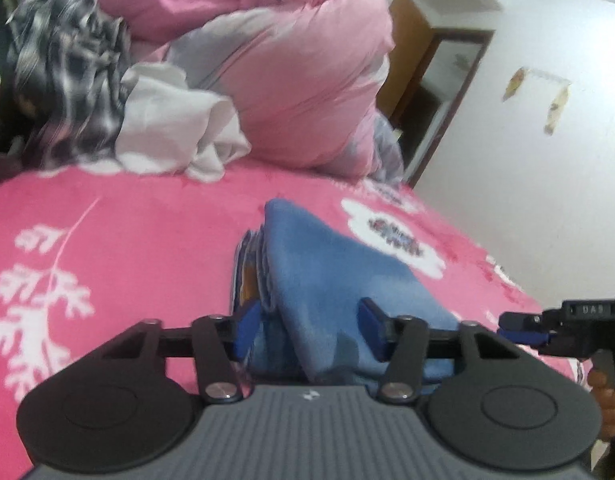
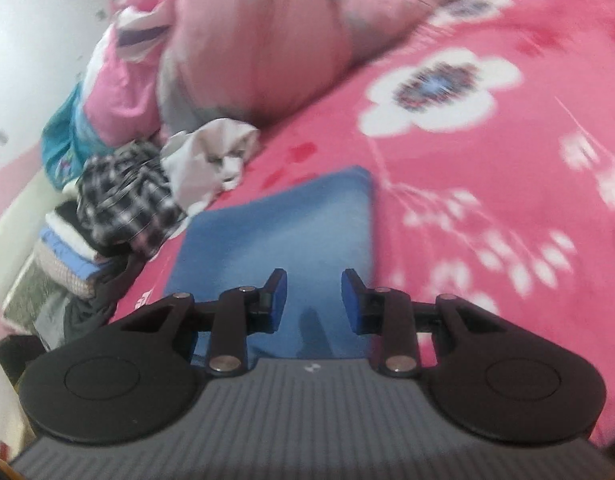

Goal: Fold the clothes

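Blue garment [image 1: 327, 280]: I see it folded on the pink floral bedspread [image 1: 127, 240], layered edges showing along its left side in the left wrist view; in the right wrist view it lies as a flat rectangle [image 2: 283, 224].
Left gripper [image 1: 311, 330]: I hold it low over the near end of the blue garment, pointing toward the bedding pile. Its 2 blue pads stand either side of a raised fold of the cloth, the left pad [image 1: 247, 328] at the layered edge. I cannot tell whether they press on it.
Right gripper [image 2: 313, 300]: I see its jaws partly apart above the near end of the blue garment, with cloth visible through the gap and nothing pinched. From the left wrist view its tip [image 1: 523, 330] sits just right of the garment.
Hand [image 1: 607, 400]: part of it shows at the right edge, on the right gripper's handle.
Pink duvet [image 1: 299, 80]: bunched at the far side of the bed.
Unfolded clothes: 1 white piece [image 1: 175, 128] and 1 black-and-white checked piece [image 1: 67, 80] lie crumpled against the duvet, well apart from the blue garment.
Stack [image 2: 67, 252]: folded items piled by the checked piece [image 2: 127, 204], at the bed's edge.
Image quality: the right wrist view is blurred.
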A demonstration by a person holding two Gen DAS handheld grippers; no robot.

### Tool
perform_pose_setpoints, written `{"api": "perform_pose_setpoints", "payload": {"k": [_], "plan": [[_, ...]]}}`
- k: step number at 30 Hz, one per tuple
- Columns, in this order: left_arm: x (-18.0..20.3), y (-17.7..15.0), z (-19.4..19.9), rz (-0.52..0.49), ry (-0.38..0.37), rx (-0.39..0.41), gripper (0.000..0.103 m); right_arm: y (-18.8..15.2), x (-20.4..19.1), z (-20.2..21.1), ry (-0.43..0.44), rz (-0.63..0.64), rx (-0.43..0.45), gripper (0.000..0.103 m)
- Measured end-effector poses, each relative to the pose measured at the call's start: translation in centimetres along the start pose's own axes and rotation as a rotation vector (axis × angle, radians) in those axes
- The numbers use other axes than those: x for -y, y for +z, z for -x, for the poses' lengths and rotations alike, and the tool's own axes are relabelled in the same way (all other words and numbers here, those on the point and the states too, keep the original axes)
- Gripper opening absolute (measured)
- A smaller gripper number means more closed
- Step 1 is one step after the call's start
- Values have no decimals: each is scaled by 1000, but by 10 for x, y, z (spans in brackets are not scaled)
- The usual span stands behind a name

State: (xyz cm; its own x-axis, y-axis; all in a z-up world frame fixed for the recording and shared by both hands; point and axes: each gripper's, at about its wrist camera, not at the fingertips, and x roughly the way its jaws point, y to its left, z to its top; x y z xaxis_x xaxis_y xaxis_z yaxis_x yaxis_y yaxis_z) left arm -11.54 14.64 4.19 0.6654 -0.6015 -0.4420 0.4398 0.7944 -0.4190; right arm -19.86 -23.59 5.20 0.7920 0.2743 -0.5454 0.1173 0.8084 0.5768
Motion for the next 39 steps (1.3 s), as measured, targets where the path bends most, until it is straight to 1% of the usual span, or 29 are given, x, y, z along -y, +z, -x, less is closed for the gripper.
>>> {"api": "perform_pose_setpoints", "payload": {"k": [1, 2, 3, 5, 7, 9, 13, 16, 17, 19, 21, 22, 23, 24, 26, 28, 30, 32, 33, 35, 37, 39], "plan": [[2, -2, 0, 8, 7, -14, 33, -4, 7, 2, 1, -21, -1, 30], [5, -3, -1, 15, 13, -27, 29, -7, 13, 2, 7, -43, -1, 31], [7, -4, -1, 16, 32, -33, 28, -10, 18, 3, 17, -59, 1, 31], [12, -4, -2, 17, 73, -36, 20, -13, 23, 4, 35, -74, 8, 31], [15, 0, -1, 26, 97, -29, 14, -15, 26, 6, 49, -80, 13, 31], [21, 8, 4, 22, 111, -9, 12, -16, 29, 7, 60, -88, 18, 31], [34, 24, 14, -46, 142, 40, 11, -16, 37, 14, 82, -104, 30, 31], [23, 23, 1, -53, 178, 0, 11, -19, 46, 14, 86, -126, 28, 31], [16, 21, -6, -48, 193, -27, 10, -21, 49, 13, 85, -137, 23, 31], [6, 17, -12, -36, 188, -60, 10, -23, 54, 12, 86, -153, 17, 31], [5, 15, -10, -60, 178, -69, 10, -25, 56, 12, 92, -154, 15, 31], [6, 15, -9, -73, 174, -72, 11, -26, 56, 12, 93, -151, 16, 31], [7, 16, -7, -77, 171, -75, 14, -26, 56, 12, 96, -147, 16, 31], [6, 18, -5, -74, 181, -73, 19, -26, 55, 12, 99, -143, 17, 31], [5, 21, 1, -65, 208, -68, 39, -26, 53, 11, 106, -134, 19, 31], [6, 26, 12, -54, 230, -24, 44, -25, 47, 14, 107, -106, 34, 31], [11, 34, 22, -43, 222, 31, 46, -25, 40, 18, 111, -73, 58, 31], [23, 42, 21, -61, 175, 59, 47, -24, 31, 21, 127, -35, 83, 31], [32, 45, 16, -86, 150, 63, 47, -24, 26, 22, 137, -16, 96, 31], [51, 45, 0, -154, 132, 40, 48, -20, 16, 21, 156, 30, 114, 31], [61, 40, -21, -206, 146, 3, 48, -24, 10, 16, 162, 66, 111, 31], [55, 33, -44, -198, 186, -53, 47, -29, 5, 11, 166, 99, 105, 30]]}}
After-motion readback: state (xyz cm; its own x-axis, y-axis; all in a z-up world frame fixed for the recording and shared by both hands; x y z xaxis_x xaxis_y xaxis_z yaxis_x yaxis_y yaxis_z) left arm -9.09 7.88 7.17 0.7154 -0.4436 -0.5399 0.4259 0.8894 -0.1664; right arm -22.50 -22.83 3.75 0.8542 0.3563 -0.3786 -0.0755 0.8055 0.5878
